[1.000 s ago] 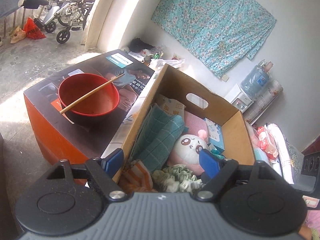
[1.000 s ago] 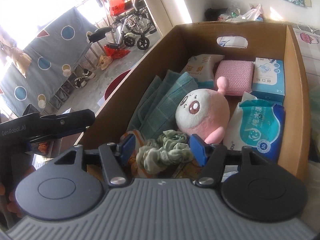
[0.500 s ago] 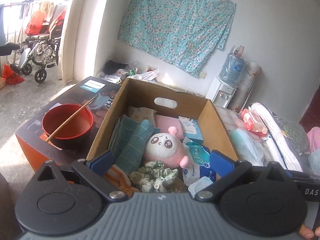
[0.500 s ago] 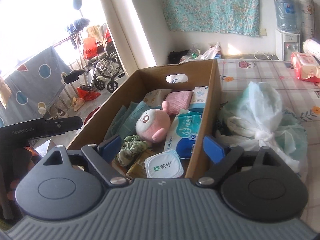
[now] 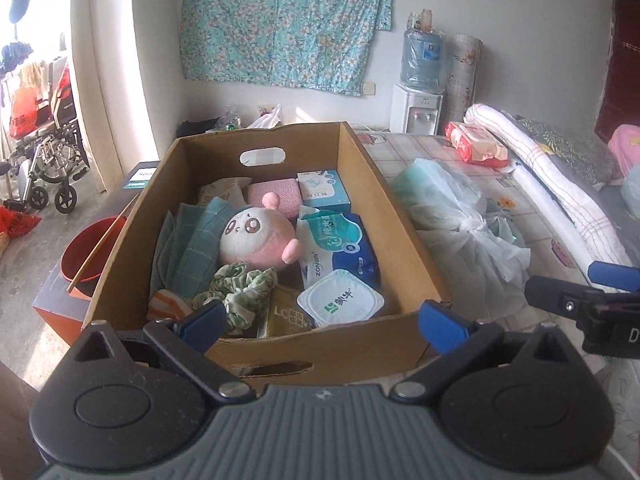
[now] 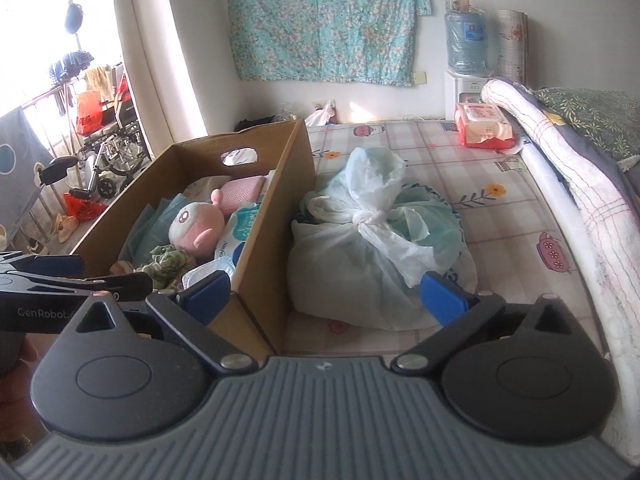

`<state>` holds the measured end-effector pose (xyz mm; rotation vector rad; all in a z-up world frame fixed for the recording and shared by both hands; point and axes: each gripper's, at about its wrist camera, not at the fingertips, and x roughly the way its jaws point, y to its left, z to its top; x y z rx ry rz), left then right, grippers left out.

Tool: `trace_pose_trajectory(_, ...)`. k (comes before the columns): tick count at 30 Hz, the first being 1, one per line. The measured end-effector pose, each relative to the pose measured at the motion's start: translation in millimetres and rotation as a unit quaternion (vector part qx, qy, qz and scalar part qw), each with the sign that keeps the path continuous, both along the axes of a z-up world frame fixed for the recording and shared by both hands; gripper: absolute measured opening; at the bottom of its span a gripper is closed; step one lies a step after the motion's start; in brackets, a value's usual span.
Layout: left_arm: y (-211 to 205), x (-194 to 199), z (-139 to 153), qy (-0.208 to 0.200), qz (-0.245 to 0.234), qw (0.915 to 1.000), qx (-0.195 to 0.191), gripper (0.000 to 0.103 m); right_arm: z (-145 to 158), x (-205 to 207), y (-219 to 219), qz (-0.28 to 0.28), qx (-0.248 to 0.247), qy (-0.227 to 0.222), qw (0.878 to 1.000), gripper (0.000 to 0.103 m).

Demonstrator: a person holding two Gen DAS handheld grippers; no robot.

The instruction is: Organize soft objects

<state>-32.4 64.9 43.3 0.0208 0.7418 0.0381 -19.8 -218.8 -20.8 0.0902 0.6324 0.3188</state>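
The cardboard box (image 5: 256,344) is the landmark: it sits on the edge of the bed (image 6: 500,216), already packed with soft things, and both grippers hang just short of its near wall. The left gripper (image 5: 322,322) has its jaws wide with nothing between them; the right gripper (image 6: 324,296) is opening its jaws, also with nothing between them, straddling the box's near right corner and the tied plastic bag (image 6: 372,232) that lies just right of the box. Inside the box, the pink plush toy (image 5: 256,236) sits mid-box on the teal cloth (image 5: 188,240), the green scrunchie (image 5: 244,288) just in front of it, the wet-wipe pack (image 5: 340,248) to its right. The packing looks nearly done, so the step in hand is likely picking the next loose soft item. The bag seems the candidate: grip it at the knot rather than the slack film, which would slip, and lift clear of the box wall. Beyond the box hang a floral cloth (image 5: 286,20) and a water dispenser (image 5: 420,76); to its left a red bowl (image 5: 86,254) rests on a carton, a wheelchair (image 5: 48,160) farther out.
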Motion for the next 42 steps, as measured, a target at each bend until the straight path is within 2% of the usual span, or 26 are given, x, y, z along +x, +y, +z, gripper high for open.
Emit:
trace_pose_trajectory(4, -9.7, 1.0, -5.9, 0.012, 0.0, 0.9999, 0.005, 0.103, -4.0, -4.6, -9.0, -0.018, -0.004, 0.012, 1.0, 0.102)
trace_pose_trajectory(11, -1.7, 3.1, -10.5, 0.037, 0.027, 0.9984, -0.033, 0.103, -8.7, -4.0, -4.4, -0.023, 0.0, 0.038, 0.999, 0.102)
trace_pose_trajectory(22, 7.1, 3.6, -13.8, 0.061, 0.06, 0.9955, -0.039, 0.103, -10.6, 10.2, 24.8, 0.015, -0.015, 0.055, 0.998, 0.102)
trace_pose_trajectory(42, 12.6, 12.7, -20.6, 0.083, 0.087, 0.9922, -0.033, 0.102, -19.6, 27.6, 37.5, 0.013, -0.042, 0.074, 0.996, 0.102)
